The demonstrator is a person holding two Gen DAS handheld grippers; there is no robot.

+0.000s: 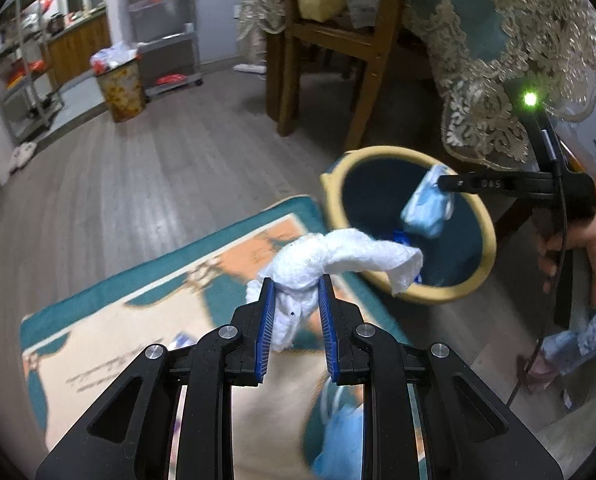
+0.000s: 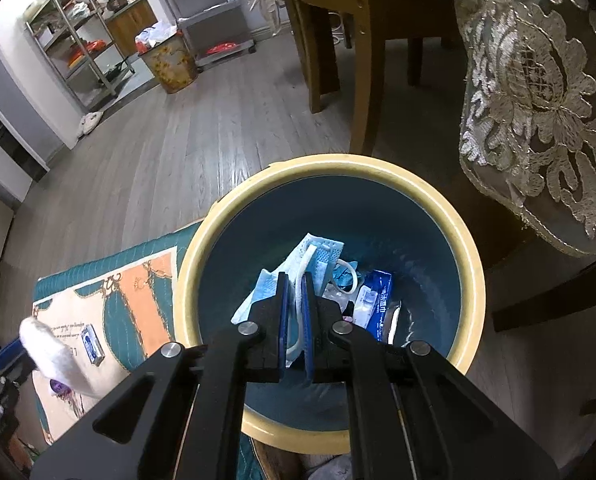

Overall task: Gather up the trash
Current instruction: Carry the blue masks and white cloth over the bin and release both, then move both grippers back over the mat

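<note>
A: Right gripper [image 2: 293,280]?
B: Pinching a blue face mask [image 2: 318,256] inside the bin [image 2: 474,280], pads pressed together on it, clear of the yellow rim all round.
A: Left?
B: Left gripper [image 1: 295,284] clamps a crumpled white tissue [image 1: 338,258] over the rug [image 1: 109,332], tail overlapping the bin's near rim. Bare wood floor [image 1: 157,152] left of the bin; tablecloth [image 1: 510,72] hangs close on the right.

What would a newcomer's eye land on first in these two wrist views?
Probably the round bin, cream-rimmed and dark blue inside, on the wood floor beside the lace-draped table, already holding wrappers. The right gripper hangs over its mouth, shut on a blue face mask. Next, the left gripper clamps a crumpled white tissue above the teal and orange rug.
</note>
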